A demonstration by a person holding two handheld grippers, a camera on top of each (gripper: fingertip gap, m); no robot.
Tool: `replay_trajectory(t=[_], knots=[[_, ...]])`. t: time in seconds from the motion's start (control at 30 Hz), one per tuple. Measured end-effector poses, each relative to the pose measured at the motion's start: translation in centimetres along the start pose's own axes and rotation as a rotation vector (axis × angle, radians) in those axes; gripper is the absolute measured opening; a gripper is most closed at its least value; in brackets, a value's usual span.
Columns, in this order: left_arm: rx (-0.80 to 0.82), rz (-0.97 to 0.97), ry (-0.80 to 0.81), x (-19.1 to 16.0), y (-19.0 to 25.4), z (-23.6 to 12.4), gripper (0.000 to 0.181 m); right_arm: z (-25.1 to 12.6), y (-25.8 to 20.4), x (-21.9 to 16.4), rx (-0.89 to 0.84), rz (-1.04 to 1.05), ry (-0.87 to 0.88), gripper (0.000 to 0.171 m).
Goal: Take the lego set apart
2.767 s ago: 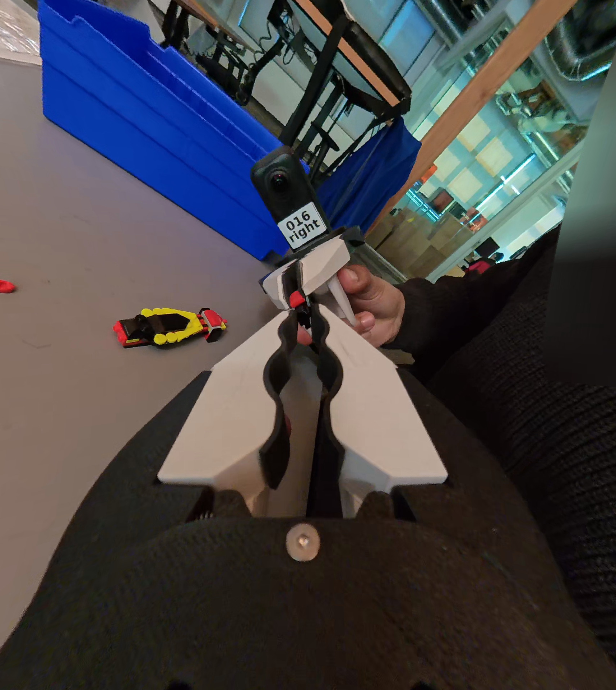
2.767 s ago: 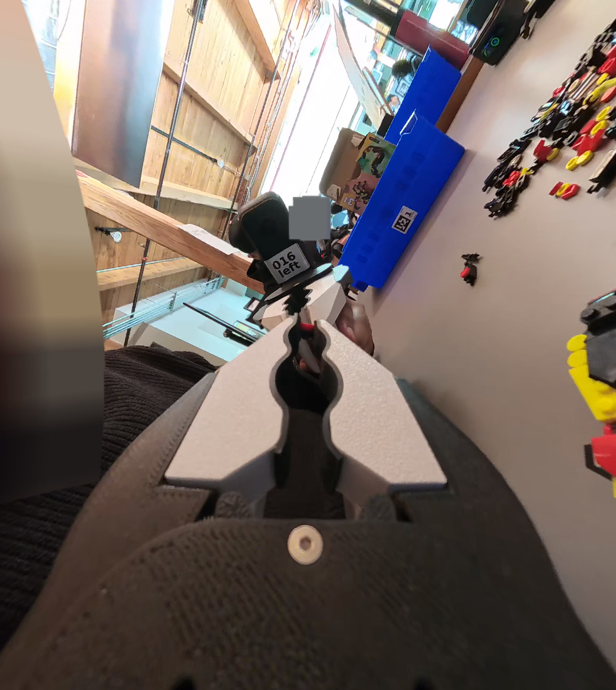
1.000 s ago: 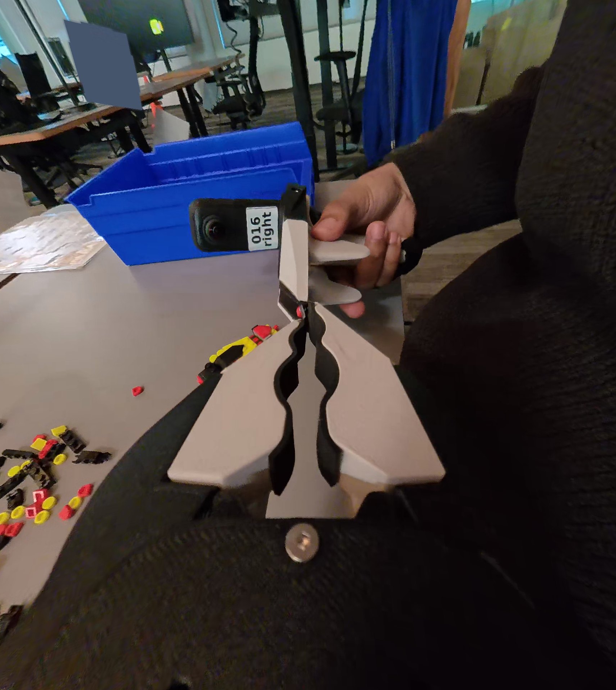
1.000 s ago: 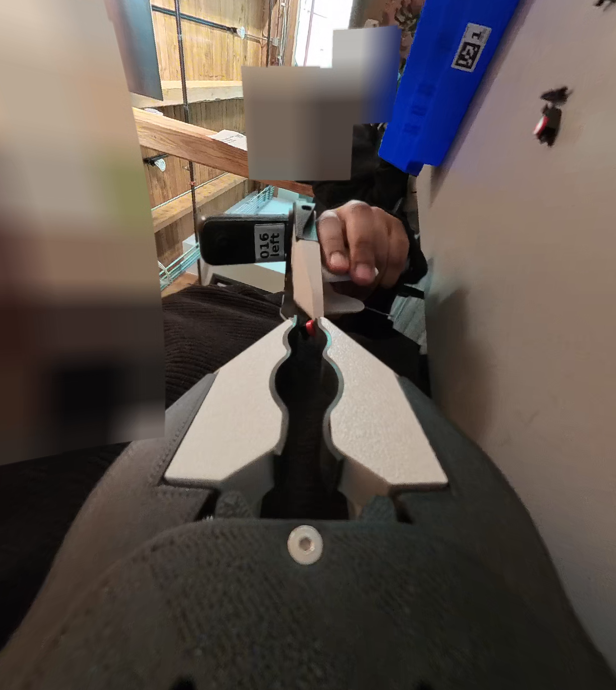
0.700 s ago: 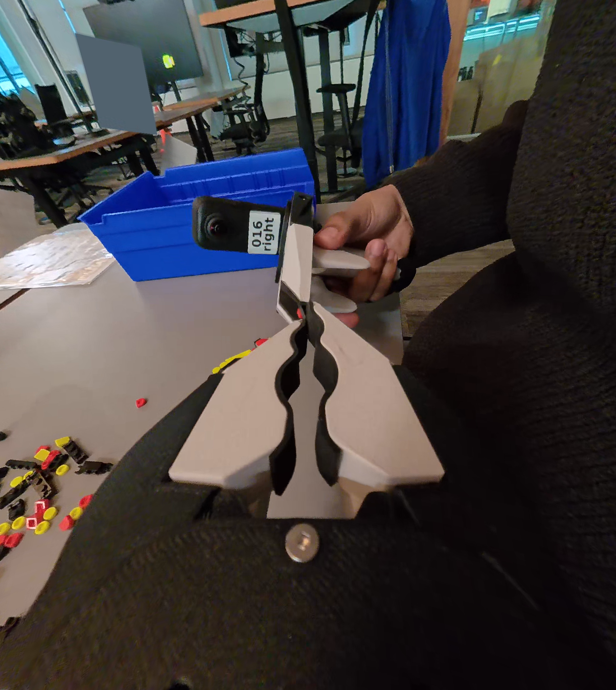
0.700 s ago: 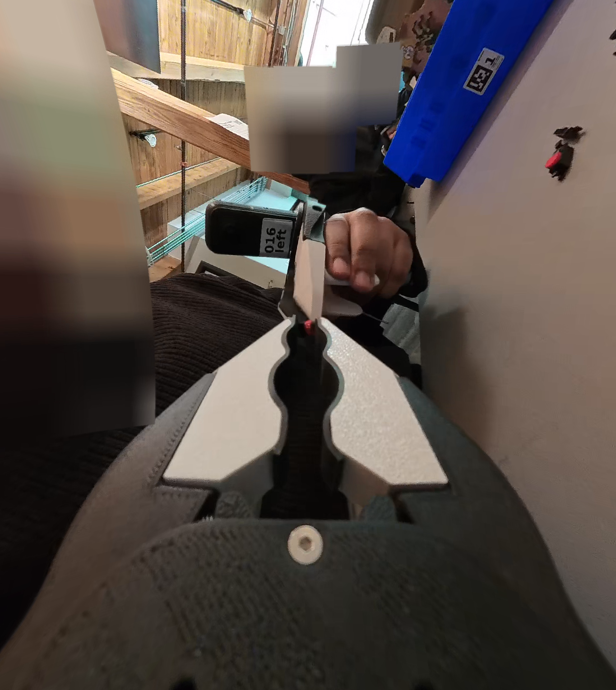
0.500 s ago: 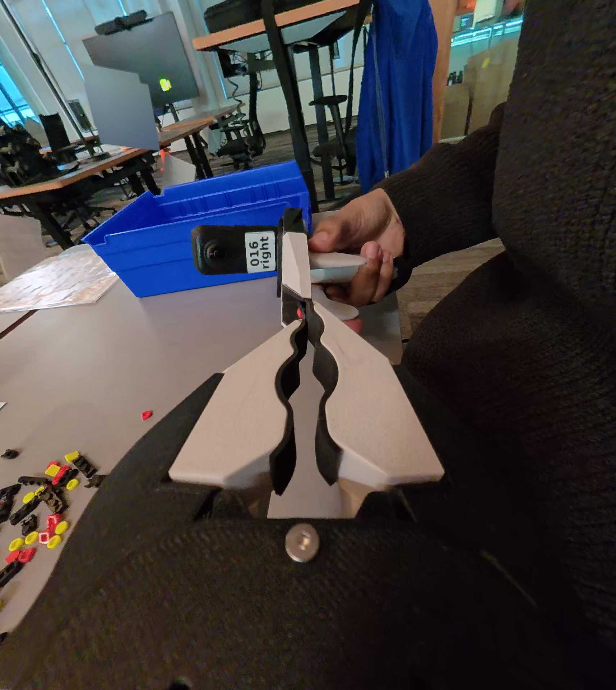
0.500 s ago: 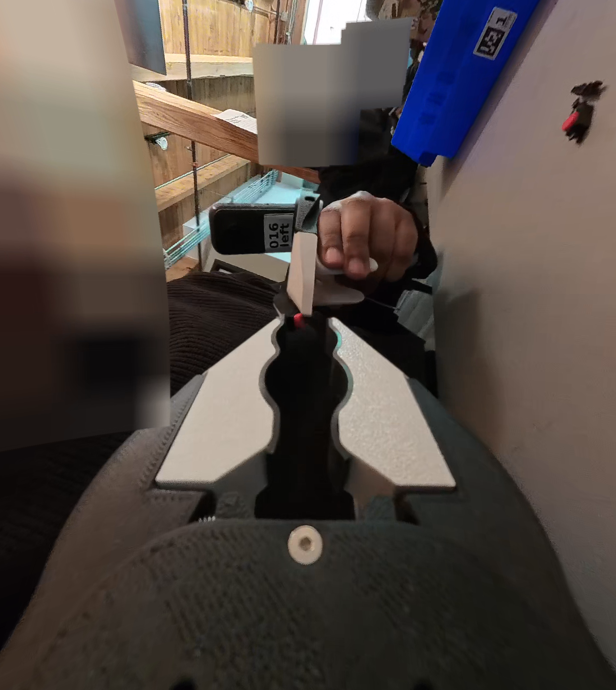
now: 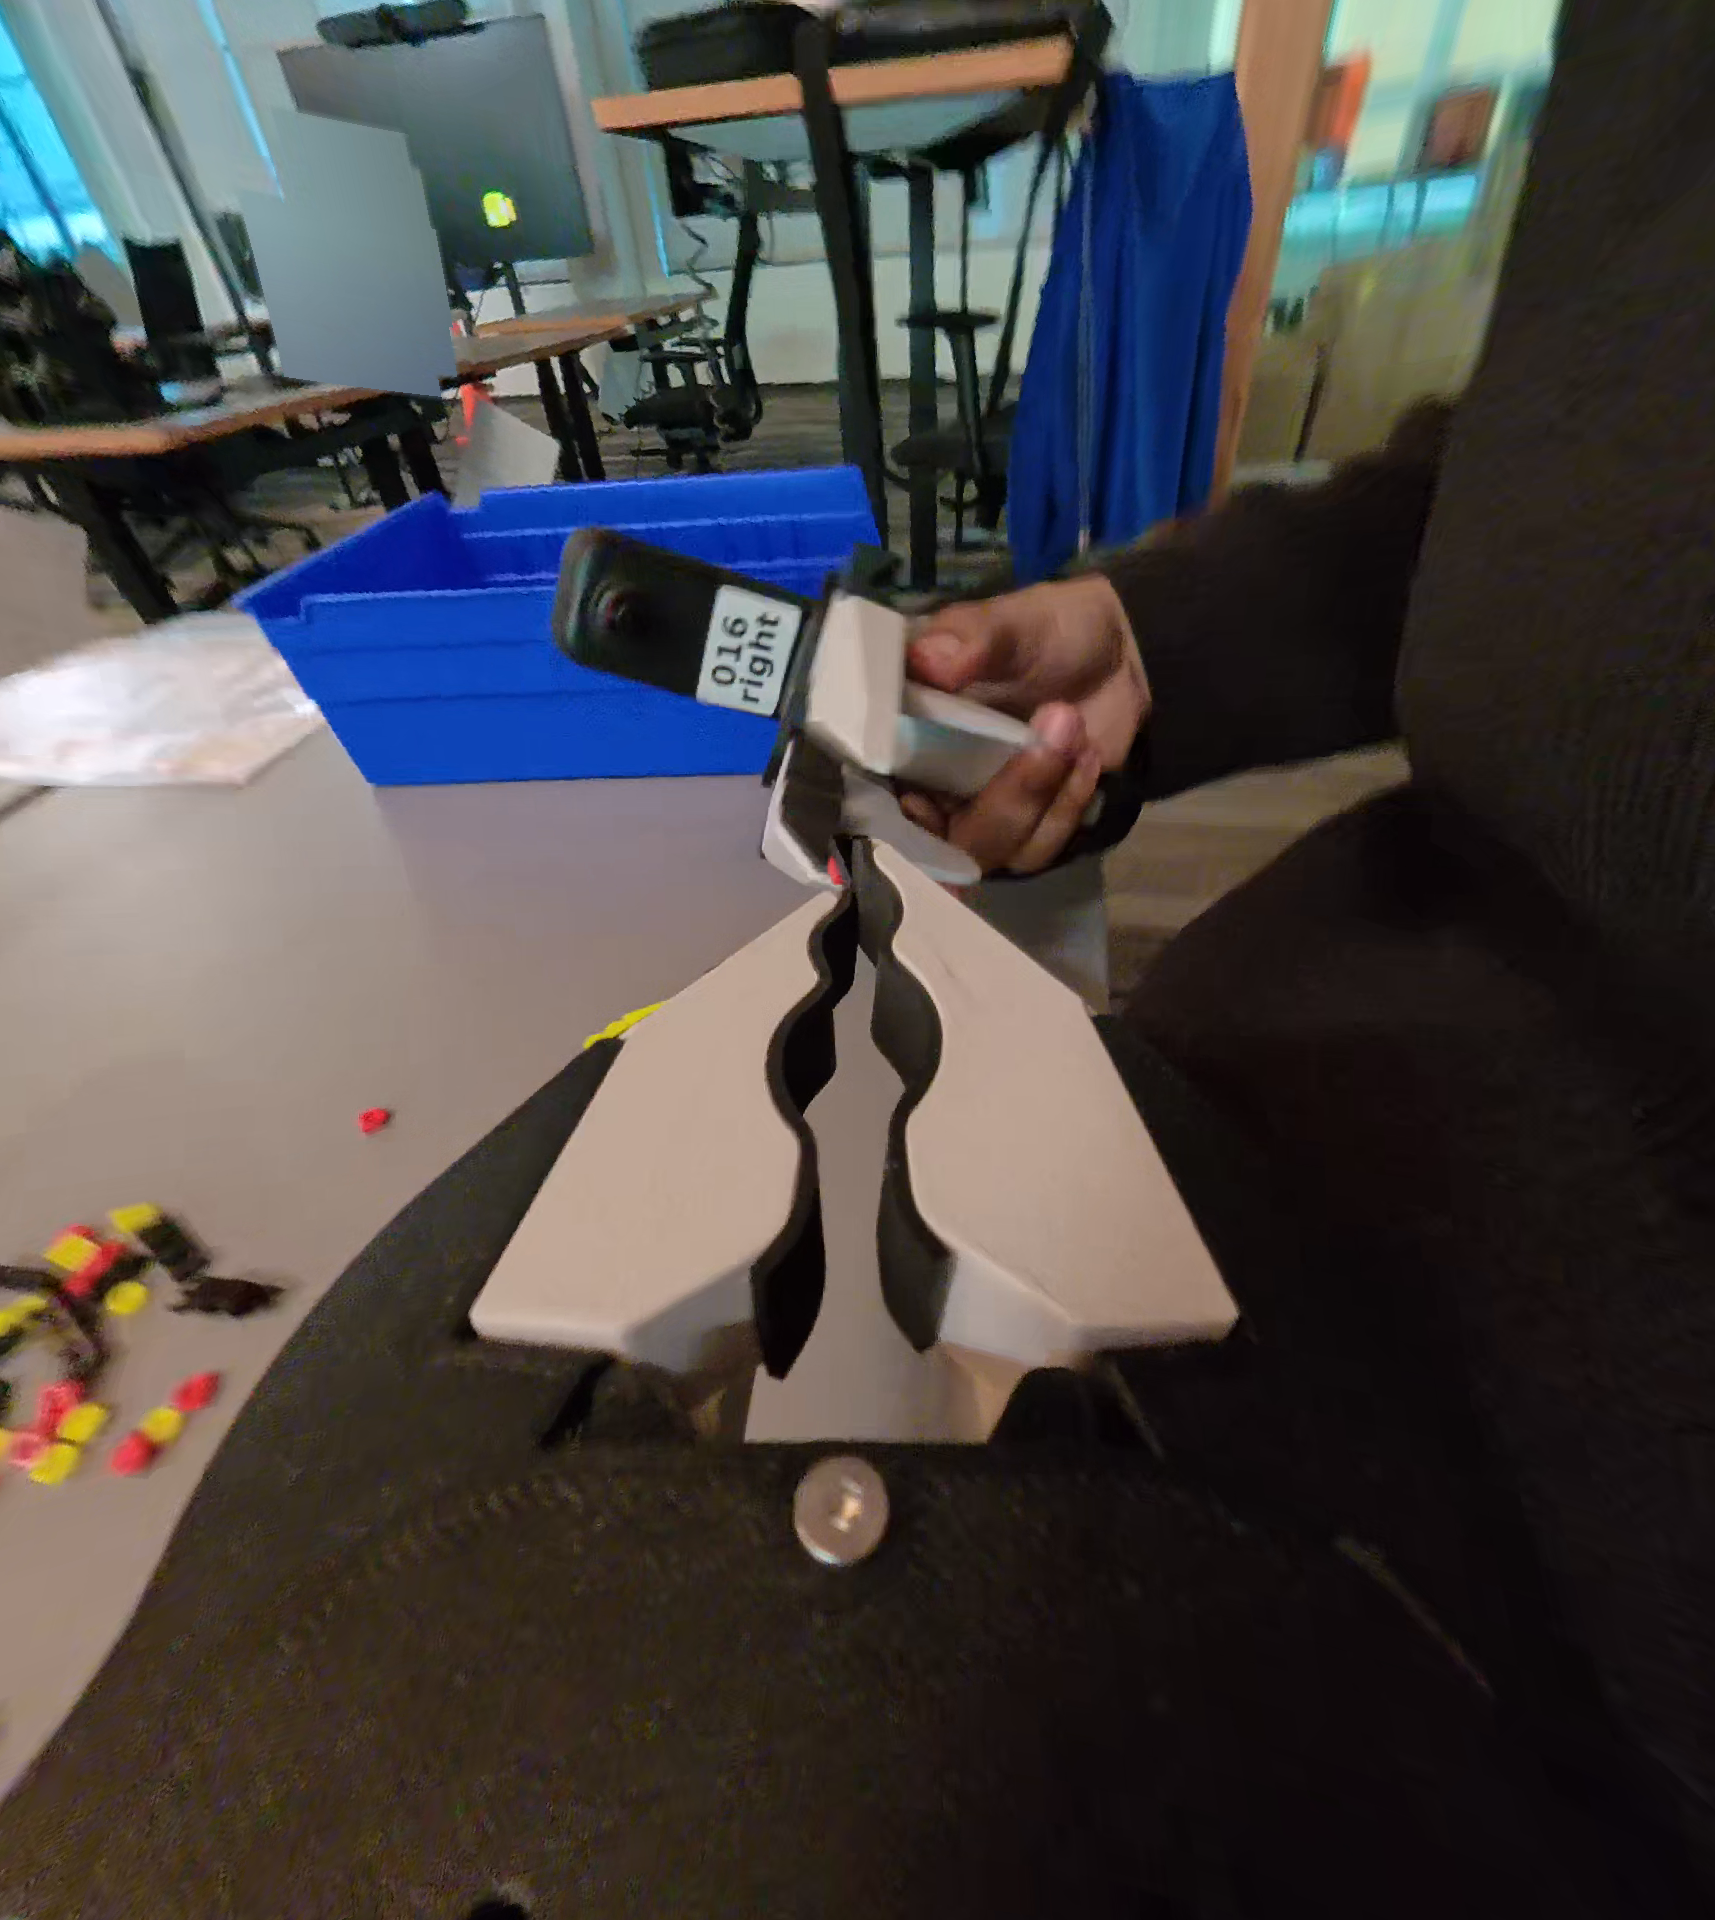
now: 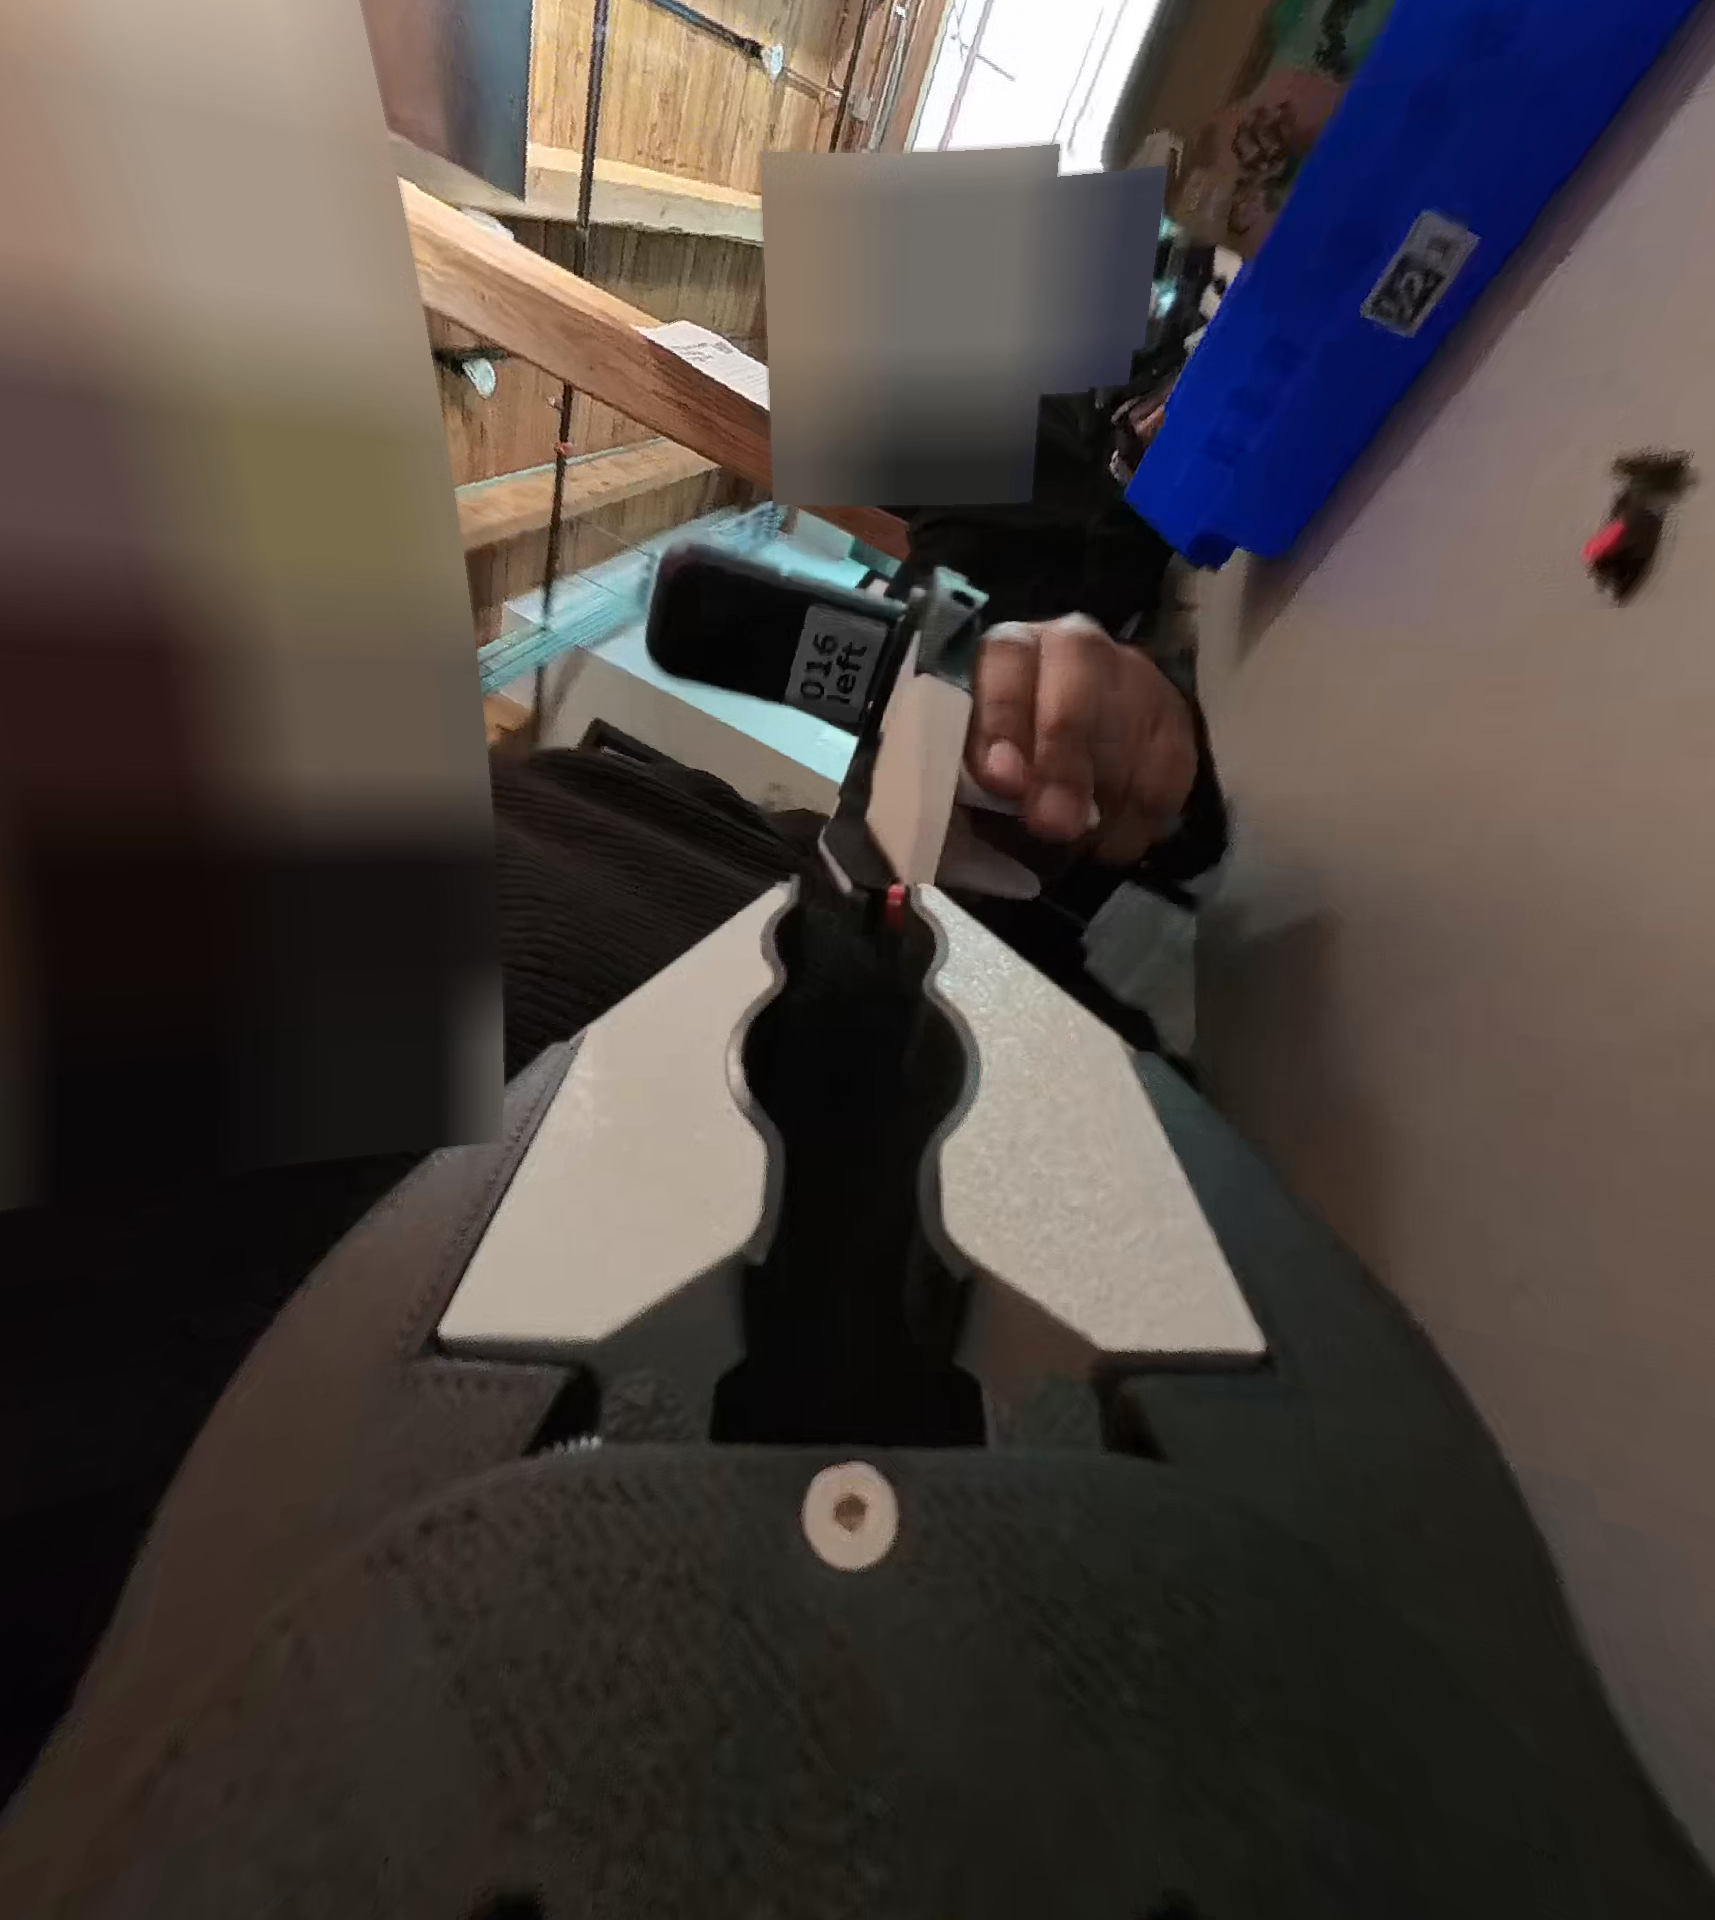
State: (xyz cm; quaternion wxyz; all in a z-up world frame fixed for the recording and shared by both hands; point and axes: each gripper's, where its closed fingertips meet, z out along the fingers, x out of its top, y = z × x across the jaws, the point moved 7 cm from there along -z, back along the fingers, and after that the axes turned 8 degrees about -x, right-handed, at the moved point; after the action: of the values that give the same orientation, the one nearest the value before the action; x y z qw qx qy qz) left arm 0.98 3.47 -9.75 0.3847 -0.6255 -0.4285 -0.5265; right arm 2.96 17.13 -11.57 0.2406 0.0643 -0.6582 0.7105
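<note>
A tiny red piece (image 10: pixel 894 906) is being pinched by the left gripper (image 9: pixel 851 902), up off the table (image 9: pixel 209 935) by its near edge. The right gripper (image 10: pixel 855 914) is being held spread around it. Looks like mid-separation; a drop onto the loose pieces (image 9: pixel 53 1351) is probably needed next.

A small red piece (image 9: pixel 837 871) shows only as a sliver where the left claw (image 9: pixel 858 904) meets the right claw (image 9: pixel 811 831); its shape is too small to tell. In the right wrist view the same red piece (image 10: pixel 894 906) is half covered by the claw tips. The loose lego pieces (image 9: pixel 53 1340) on the bench (image 9: pixel 209 935) are blurred and run off the left edge. A yellow part (image 9: pixel 624 1023) peeks from behind the left claw's finger, mostly hidden.
</note>
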Motion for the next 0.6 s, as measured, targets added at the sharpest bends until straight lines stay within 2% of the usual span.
replay_trajectory(t=[0.13, 0.2, 0.27, 0.4, 0.5, 0.6], knots=[[-0.075, -0.382, 0.174, 0.5, -1.8, -0.8, 0.000, -0.4, -1.1, 0.7, -0.208, -0.407, 0.017, 0.016], [-0.137, -0.550, 0.208, 0.1, -2.3, -0.8, 0.000, -0.5, -1.6, 0.9, -0.353, -0.616, 0.018, 0.017], [-0.200, -0.718, 0.236, -0.4, -2.6, -0.5, 0.000, -0.4, -1.9, 0.8, -0.427, -0.735, 0.024, 0.014], [-0.305, -1.012, 0.338, -1.1, -2.9, 0.0, 0.000, 0.0, -2.0, 0.5, -0.391, -0.701, 0.029, 0.013], [-0.346, -1.053, 0.358, -1.2, -2.6, 0.3, 0.000, 0.0, -1.9, 0.6, -0.342, -0.628, 0.048, 0.014], [-0.348, -1.051, 0.346, -1.2, -2.5, 0.5, 0.000, 0.0, -2.0, 0.6, -0.297, -0.564, 0.056, 0.008]])
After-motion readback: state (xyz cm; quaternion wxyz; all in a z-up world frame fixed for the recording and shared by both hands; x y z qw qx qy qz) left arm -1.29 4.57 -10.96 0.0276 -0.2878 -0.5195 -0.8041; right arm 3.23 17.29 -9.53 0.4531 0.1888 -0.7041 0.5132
